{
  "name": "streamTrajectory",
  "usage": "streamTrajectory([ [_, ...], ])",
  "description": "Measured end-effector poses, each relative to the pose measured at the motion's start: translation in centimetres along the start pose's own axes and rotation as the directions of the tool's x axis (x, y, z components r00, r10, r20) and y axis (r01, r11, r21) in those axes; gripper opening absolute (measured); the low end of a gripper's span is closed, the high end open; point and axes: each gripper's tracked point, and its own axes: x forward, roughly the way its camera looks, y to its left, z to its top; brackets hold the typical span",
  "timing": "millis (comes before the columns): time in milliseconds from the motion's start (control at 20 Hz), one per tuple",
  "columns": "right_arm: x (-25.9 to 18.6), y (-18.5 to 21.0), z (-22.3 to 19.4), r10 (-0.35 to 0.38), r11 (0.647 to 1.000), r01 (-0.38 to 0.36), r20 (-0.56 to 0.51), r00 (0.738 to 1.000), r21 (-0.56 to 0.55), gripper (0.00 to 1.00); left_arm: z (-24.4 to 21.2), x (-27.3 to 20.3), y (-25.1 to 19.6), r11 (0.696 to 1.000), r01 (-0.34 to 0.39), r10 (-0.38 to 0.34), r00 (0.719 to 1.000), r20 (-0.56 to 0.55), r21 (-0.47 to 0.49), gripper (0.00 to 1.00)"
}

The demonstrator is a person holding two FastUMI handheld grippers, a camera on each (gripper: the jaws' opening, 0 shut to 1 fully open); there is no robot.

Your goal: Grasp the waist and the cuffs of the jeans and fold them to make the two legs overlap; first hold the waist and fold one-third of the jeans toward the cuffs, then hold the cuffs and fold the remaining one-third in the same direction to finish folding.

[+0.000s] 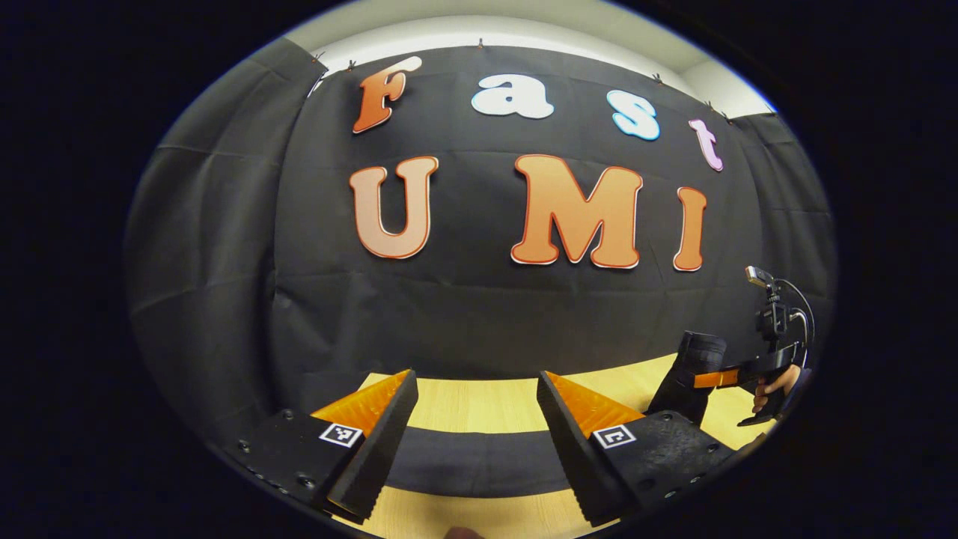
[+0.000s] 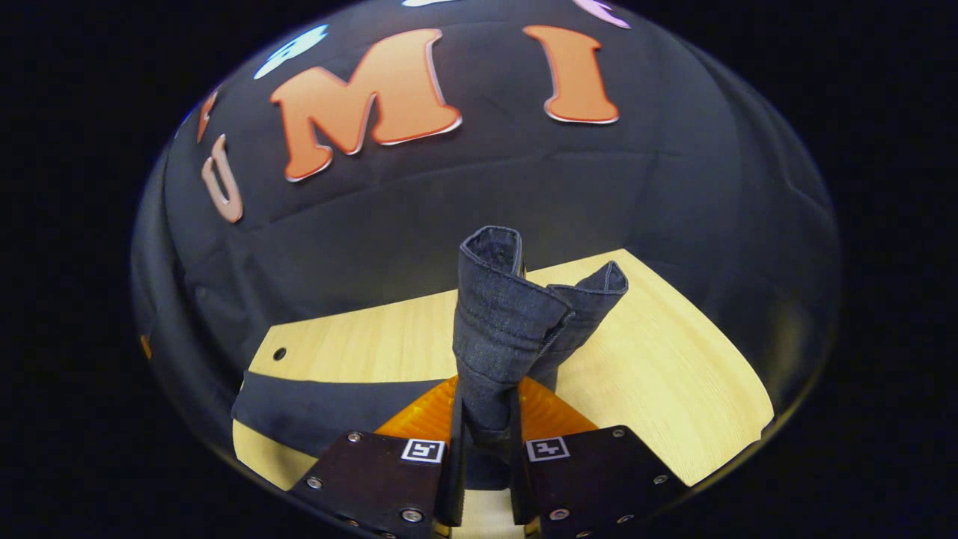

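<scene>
Left gripper view: left gripper [image 1: 477, 419] sits low over the bench [image 1: 479, 404], fingers spread wide apart, nothing between them. Dark band of jeans [image 1: 479, 460] lies flat across the bench just past the fingertips, not touched by either finger. Far right in this view, right gripper [image 1: 692, 378] is raised above the bench with a hand [image 1: 775, 385] on its handle, and a bunched dark cuff stands up from its fingers. Booth wall of black cloth [image 1: 479, 314] behind the bench edge

Right gripper view: right gripper [image 2: 485, 434] fingers are clenched on the jeans cuffs [image 2: 516, 307], both fingers pressing on the denim from either side. Two cuff ends stick upright out of the grip, the taller one on the left with its open hem facing up, the shorter one leaning right and touching it. Rest of the jeans [image 2: 322, 412] trails off to the left, flat on the bench [image 2: 658, 374]. Small hole [image 2: 279, 352] in the bench top near its far left corner
</scene>
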Motion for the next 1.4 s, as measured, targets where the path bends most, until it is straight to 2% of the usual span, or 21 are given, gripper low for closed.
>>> streamTrajectory([
  [300, 1.3, 7.3, -3.5, 0.071, 0.986, -0.078, -0.052, 0.996, -0.145, 0.25, -0.7, -0.3, 3.1, 0.999, -0.05, 0.049, 0.999, -0.017, -0.021, 0.96],
  [600, 3.5, 9.5, -9.2, 0.065, 0.98, -0.094, -0.165, 0.984, -0.176, 0.26, -2.7, -0.9, 6.9, 0.993, -0.113, 0.111, 0.993, -0.049, -0.035, 0.96],
  [800, 3.8, 10.4, -11.0, 0.078, 0.968, -0.123, -0.204, 0.976, -0.219, 0.25, -3.3, -1.5, 8.6, 0.989, -0.143, 0.14, 0.988, -0.066, -0.043, 0.96],
  [950, 3.0, 12.8, -13.7, 0.16, 0.962, -0.216, -0.3, 0.941, -0.165, 0.33, -4.3, -1.4, 9.1, 0.987, -0.151, 0.145, 0.985, -0.092, -0.059, 0.97],
  [1000, 3.1, 12.7, -14.4, 0.154, 0.96, -0.217, -0.311, 0.938, -0.179, 0.45, -4.4, -1.3, 9.3, 0.986, -0.156, 0.15, 0.984, -0.099, -0.063, 0.97],
  [1050, 3.1, 12.6, -14.6, 0.15, 0.955, -0.219, -0.312, 0.938, -0.2, 0.52, -4.9, -1.0, 9.5, 0.985, -0.16, 0.152, 0.982, -0.108, -0.067, 0.97],
  [1100, 2.7, 13.1, -14.8, 0.158, 0.951, -0.229, -0.312, 0.937, -0.207, 0.52, -5.2, -0.7, 9.7, 0.984, -0.164, 0.155, 0.98, -0.122, -0.071, 0.97],
  [1200, 1.3, 15.2, -14.8, 0.248, 0.939, -0.311, -0.331, 0.91, -0.15, 0.59, -6.6, -0.3, 10.5, 0.98, -0.176, 0.159, 0.973, -0.165, -0.091, 0.97],
  [1250, 0.9, 15.9, -14.5, 0.27, 0.937, -0.325, -0.323, 0.907, -0.131, 0.71, -7.3, 0.0, 10.9, 0.977, -0.186, 0.165, 0.969, -0.184, -0.106, 0.97],
  [1350, 1.0, 15.5, -13.9, 0.268, 0.94, -0.318, -0.309, 0.912, -0.123, 0.78, -8.6, 0.5, 12.0, 0.969, -0.21, 0.178, 0.958, -0.226, -0.128, 0.97],
  [1400, 0.7, 15.4, -13.7, 0.272, 0.94, -0.319, -0.305, 0.913, -0.119, 0.78, -9.6, 0.9, 12.8, 0.964, -0.227, 0.187, 0.948, -0.256, -0.137, 0.97],
])
